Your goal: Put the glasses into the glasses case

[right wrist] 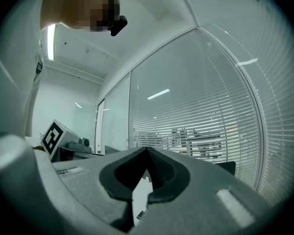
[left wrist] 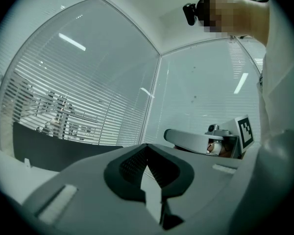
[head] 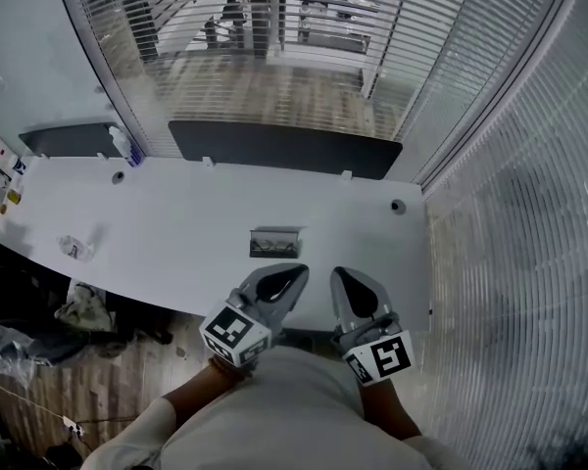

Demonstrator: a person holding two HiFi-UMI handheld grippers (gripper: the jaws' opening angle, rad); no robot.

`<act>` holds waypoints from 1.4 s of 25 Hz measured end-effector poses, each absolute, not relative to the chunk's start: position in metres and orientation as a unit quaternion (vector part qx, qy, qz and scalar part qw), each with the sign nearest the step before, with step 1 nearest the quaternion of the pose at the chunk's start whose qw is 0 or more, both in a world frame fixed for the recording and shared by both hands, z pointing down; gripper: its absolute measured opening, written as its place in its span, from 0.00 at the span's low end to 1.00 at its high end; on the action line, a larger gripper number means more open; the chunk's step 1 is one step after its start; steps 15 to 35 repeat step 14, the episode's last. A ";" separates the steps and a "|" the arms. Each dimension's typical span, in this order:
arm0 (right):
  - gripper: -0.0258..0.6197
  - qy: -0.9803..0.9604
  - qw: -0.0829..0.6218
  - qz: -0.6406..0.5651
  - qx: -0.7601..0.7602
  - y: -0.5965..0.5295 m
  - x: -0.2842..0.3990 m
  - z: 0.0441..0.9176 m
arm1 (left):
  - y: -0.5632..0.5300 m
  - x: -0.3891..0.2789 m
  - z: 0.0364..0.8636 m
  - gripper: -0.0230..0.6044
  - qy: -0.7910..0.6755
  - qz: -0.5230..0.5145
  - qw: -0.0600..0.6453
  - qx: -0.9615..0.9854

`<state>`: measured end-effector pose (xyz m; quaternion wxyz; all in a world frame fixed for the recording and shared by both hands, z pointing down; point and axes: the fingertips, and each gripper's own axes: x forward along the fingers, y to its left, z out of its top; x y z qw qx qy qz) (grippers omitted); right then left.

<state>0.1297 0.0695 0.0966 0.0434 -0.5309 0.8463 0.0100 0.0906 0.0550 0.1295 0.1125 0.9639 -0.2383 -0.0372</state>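
A small dark glasses case (head: 274, 243) lies on the white table (head: 176, 223), near its front edge. It is too small to tell what is inside it, and I see no glasses anywhere else. My left gripper (head: 299, 270) is held level just in front of the case and a little to its right, its jaws shut with nothing in them. My right gripper (head: 339, 273) hovers beside it to the right, also shut and empty. In the left gripper view the left gripper's (left wrist: 147, 148) tips meet; the right gripper view shows the right gripper (right wrist: 147, 152) the same way.
A dark partition panel (head: 284, 148) runs along the table's far edge, with glass walls and blinds behind it. A small bottle (head: 124, 147) stands at the back left. A crumpled clear wrapper (head: 75, 248) lies at the left. Clutter sits on the floor (head: 39, 341) below.
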 end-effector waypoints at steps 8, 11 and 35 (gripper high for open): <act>0.04 0.847 0.047 0.006 -0.530 0.068 0.131 0.099 | 0.056 0.093 0.134 0.04 -0.239 -0.032 0.114 0.964; 0.04 0.846 0.046 0.004 -0.532 0.066 0.136 0.102 | 0.053 0.095 0.136 0.04 -0.240 -0.028 0.113 0.964; 0.04 0.845 0.045 0.002 -0.533 0.063 0.137 0.105 | 0.050 0.094 0.140 0.04 -0.242 -0.026 0.113 0.963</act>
